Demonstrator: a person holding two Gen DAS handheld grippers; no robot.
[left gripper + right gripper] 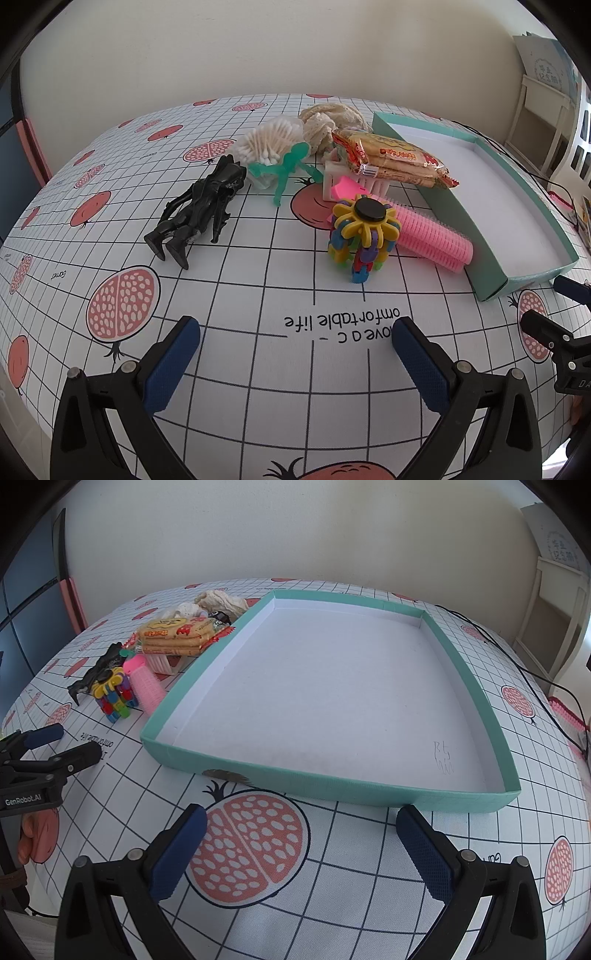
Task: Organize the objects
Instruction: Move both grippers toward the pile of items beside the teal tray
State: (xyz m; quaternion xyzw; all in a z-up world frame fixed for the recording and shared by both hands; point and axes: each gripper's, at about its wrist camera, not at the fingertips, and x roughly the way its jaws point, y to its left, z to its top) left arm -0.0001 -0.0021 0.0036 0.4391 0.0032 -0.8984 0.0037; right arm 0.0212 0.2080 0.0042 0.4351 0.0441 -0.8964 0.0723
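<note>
The left gripper (pixel 295 332) hangs over the near part of the table (pixel 258 387) with its jaws spread wide and nothing between them; the cloth under it is bare grid and fruit print, open room up to the pile. The pile sits in the middle, left of the tray (pixel 458 210): a black figure (pixel 199 210) lies farthest left and apart from the rest, a green figure (pixel 286 170) leans by a tub of cotton swabs (pixel 266 142), and a lace bundle (pixel 332 122) lies at the far side. A cracker pack (pixel 391 158) rests on a white brush (pixel 340 177), its right end at the tray's left wall. The block toy (pixel 364 232) stands nearest, touching pink rollers (pixel 432 236) that lie against that wall. The right gripper (pixel 301 819) is also wide and holds nothing, just short of the tray's near wall (pixel 332 781). The tray floor is clear from edge to edge. A black cable (pixel 546 679) trails along the far right of the table.
</note>
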